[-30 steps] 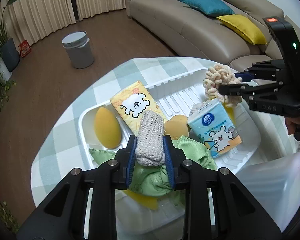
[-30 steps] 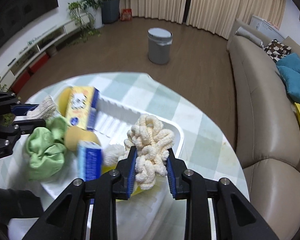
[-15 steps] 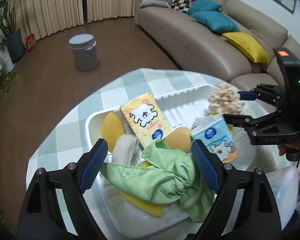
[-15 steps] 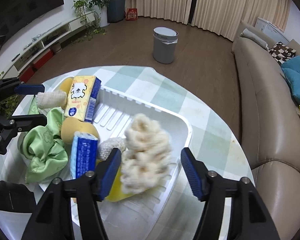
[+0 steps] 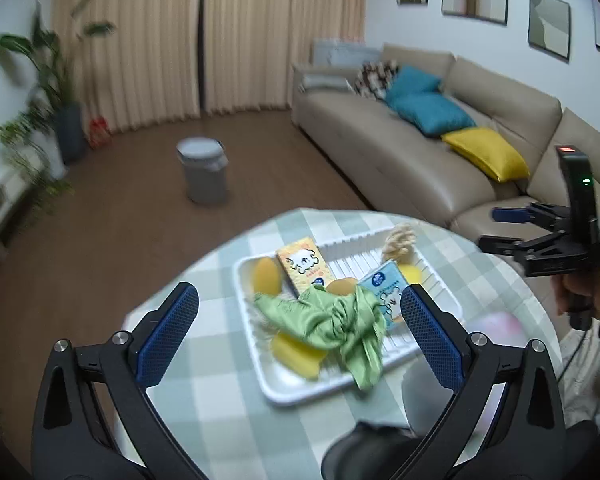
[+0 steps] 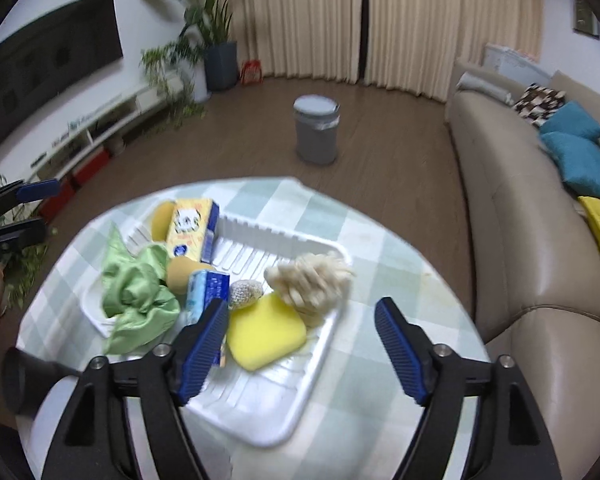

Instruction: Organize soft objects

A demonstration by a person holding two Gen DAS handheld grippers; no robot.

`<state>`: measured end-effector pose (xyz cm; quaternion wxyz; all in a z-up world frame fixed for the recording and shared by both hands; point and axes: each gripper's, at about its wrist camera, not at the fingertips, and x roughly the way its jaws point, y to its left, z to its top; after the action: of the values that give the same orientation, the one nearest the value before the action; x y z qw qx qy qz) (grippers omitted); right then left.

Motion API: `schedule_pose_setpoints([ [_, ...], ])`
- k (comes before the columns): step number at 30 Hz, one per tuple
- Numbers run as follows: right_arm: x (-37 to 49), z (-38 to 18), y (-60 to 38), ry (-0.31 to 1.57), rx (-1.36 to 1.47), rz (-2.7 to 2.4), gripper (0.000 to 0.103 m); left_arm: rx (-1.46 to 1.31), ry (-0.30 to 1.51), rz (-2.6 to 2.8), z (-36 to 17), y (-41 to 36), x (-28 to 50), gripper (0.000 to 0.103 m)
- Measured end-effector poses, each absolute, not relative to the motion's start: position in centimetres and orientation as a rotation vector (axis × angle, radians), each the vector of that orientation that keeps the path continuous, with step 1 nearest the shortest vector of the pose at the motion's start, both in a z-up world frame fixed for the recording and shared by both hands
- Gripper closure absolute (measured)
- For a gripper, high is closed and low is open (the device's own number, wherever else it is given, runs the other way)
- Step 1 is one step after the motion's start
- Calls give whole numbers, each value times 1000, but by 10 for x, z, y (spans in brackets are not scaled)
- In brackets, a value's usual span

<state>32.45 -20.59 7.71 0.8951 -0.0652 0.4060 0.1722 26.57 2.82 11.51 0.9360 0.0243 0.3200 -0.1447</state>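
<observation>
A white ribbed tray (image 5: pixel 340 390) (image 6: pixel 284 412) on the checked table holds the soft things. In it lie a green cloth (image 5: pixel 332 320) (image 6: pixel 136 292), a cream chenille bundle (image 6: pixel 312 276) (image 5: pixel 398 240), a yellow sponge (image 6: pixel 264 332), a grey knitted pad (image 6: pixel 244 292), orange sponges (image 5: pixel 266 276), a yellow tissue pack (image 5: pixel 306 266) (image 6: pixel 192 228) and a blue tissue pack (image 5: pixel 384 292) (image 6: pixel 206 286). My left gripper (image 5: pixel 300 332) is open and empty, above the tray's near side. My right gripper (image 6: pixel 302 344) is open and empty, above the tray.
The round table has a green and white checked cloth (image 6: pixel 380 280). A beige sofa (image 5: pixel 420 160) with cushions stands to the right. A grey bin (image 5: pixel 204 176) (image 6: pixel 316 128) stands on the wooden floor beyond. A pale lump (image 5: pixel 496 328) lies on the table to the tray's right.
Both grippers opened and let go: the knitted pad and the chenille bundle dropped into the tray. Both grippers then rose and drew back from the tray.
</observation>
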Motion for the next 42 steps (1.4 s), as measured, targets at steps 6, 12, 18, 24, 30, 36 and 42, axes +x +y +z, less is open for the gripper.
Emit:
schedule_pose_setpoints([
  [6, 212, 127, -213, 646, -120, 368, 0, 39, 531, -215, 131, 16, 144, 0],
  [12, 67, 130, -183, 475, -155, 377, 0, -54, 511, -77, 117, 6, 50, 0],
  [18, -22, 103, -145, 449, -149, 370, 0, -162, 646, -87, 87, 9, 20, 0],
  [24, -51, 71, -134, 518, -71, 283, 0, -181, 687, -36, 70, 6, -10, 0],
  [30, -54, 54, -147, 616, 57, 172, 0, -88, 678, 19, 72, -6, -25, 0],
  [36, -70, 57, -145, 598, 39, 160, 0, -77, 679, 7, 72, -13, -32, 0],
  [42, -75, 59, -146, 598, 36, 151, 0, -63, 697, 20, 69, -15, -32, 0],
])
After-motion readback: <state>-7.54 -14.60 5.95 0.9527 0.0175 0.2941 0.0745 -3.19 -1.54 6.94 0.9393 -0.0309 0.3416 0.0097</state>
